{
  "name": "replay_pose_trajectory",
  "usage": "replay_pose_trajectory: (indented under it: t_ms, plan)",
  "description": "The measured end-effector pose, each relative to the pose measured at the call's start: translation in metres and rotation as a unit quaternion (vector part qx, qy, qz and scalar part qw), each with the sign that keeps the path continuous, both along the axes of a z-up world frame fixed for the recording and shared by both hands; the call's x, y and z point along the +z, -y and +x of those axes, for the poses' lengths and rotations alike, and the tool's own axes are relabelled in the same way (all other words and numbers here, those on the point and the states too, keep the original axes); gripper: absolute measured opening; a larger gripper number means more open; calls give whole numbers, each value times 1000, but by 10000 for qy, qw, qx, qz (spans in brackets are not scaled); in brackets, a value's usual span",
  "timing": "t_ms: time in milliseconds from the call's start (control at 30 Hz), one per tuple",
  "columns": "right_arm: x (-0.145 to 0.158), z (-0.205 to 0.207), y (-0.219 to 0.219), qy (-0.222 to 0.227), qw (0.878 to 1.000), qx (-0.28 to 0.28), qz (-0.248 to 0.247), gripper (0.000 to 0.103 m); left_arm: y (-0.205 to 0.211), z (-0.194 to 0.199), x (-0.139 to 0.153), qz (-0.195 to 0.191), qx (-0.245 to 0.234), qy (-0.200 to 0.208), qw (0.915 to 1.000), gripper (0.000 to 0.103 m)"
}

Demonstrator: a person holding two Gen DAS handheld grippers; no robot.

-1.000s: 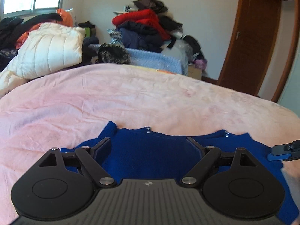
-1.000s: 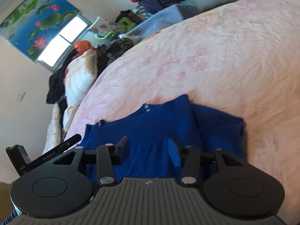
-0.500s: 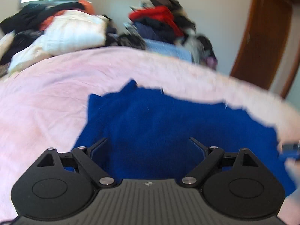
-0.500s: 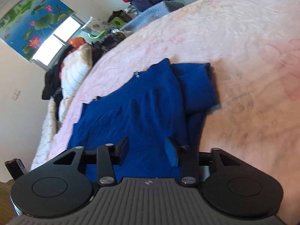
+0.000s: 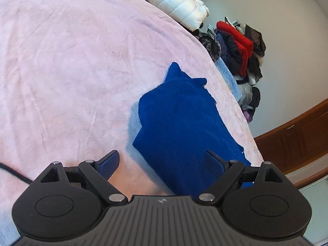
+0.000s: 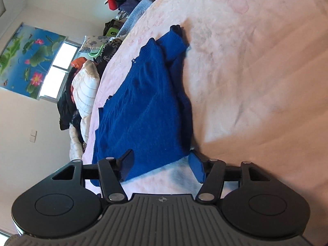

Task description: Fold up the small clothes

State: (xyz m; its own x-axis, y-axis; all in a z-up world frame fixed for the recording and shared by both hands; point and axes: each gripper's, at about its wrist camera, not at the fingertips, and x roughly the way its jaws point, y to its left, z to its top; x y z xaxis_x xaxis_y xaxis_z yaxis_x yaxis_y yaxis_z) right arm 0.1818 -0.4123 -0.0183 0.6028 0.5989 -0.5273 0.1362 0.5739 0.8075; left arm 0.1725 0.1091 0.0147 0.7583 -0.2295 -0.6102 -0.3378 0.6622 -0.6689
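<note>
A small blue knit sweater (image 5: 184, 127) lies on the pink bed cover (image 5: 71, 71), folded into a long strip with a sleeve laid over it. It also shows in the right wrist view (image 6: 147, 106). My left gripper (image 5: 164, 164) is open and empty, just above the sweater's near end. My right gripper (image 6: 162, 167) is open and empty, with its jaws on either side of the sweater's near edge and not touching it.
A white puffer jacket (image 5: 176, 2) and a heap of red and dark clothes (image 5: 239, 47) lie beyond the far edge of the bed. A brown wooden door (image 5: 297, 141) is at the right. A window (image 6: 59, 69) with a lotus blind is on the wall.
Both grippers have pulled back from the sweater and rolled sideways. The right gripper's jaws have opened wider. The sweater now lies folded narrower, with one side and sleeve laid over it.
</note>
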Motion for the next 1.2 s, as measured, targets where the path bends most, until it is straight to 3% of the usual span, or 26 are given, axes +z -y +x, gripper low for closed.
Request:
replay_pose_trajectory:
  t_ms: [33, 100, 167, 233, 267, 333, 400, 500, 633, 800, 867, 900, 967, 1033, 1200]
  plan:
    - [0, 2, -2, -34, 10000, -17, -78, 39, 4, 5, 2, 93, 6, -42, 9999, 90]
    - [-3, 7, -4, -114, 9998, -42, -172, 26, 10, 14, 3, 229, -2, -97, 9997, 90]
    - [-7, 8, -4, -155, 9998, -81, -105, 20, 18, 19, 5, 494, 47, -173, 9986, 87]
    - [-8, 8, -6, -138, 9998, -73, -143, 14, 30, 24, 9, 1143, 89, -363, 9927, 60]
    - [-8, 7, -7, -106, 9997, -58, -209, 13, 35, 24, 9, 1440, 101, -431, 9886, 42]
    - [-7, 6, -8, -65, 9995, -32, -302, 11, 37, 22, 8, 1657, 105, -455, 9851, 37]
    - [-4, 4, -8, -36, 9992, -3, -409, 10, 33, 19, 7, 1669, 105, -503, 9846, 24]
    - [1, 1, -4, -29, 9983, 32, -578, 9, 26, 17, 6, 1606, 19, -510, 9857, 14]
    - [-8, -1, 10, -113, 9993, -120, -337, 6, 27, 17, 6, 1767, -130, -469, 9831, 13]
    - [6, -5, 1, 49, 9982, -16, -599, 7, 37, 19, 8, 2120, -222, -524, 9756, 12]
    - [1, -3, 2, -81, 9972, -39, -736, 8, 38, 19, 8, 2172, -257, -493, 9745, 12]
    - [-3, -2, 4, -112, 9976, -55, -686, 14, 38, 18, 7, 2190, -266, -482, 9742, 12]
    - [-2, -4, 6, -94, 9980, -78, -626, 15, 38, 18, 7, 2204, -276, -460, 9739, 12]
    - [4, -7, 9, -53, 9973, -181, -712, 25, 38, 18, 7, 2229, -300, -438, 9734, 12]
    - [30, -3, 28, 253, 9906, -841, -1048, 39, 38, 16, 6, 2253, -340, -389, 9729, 12]
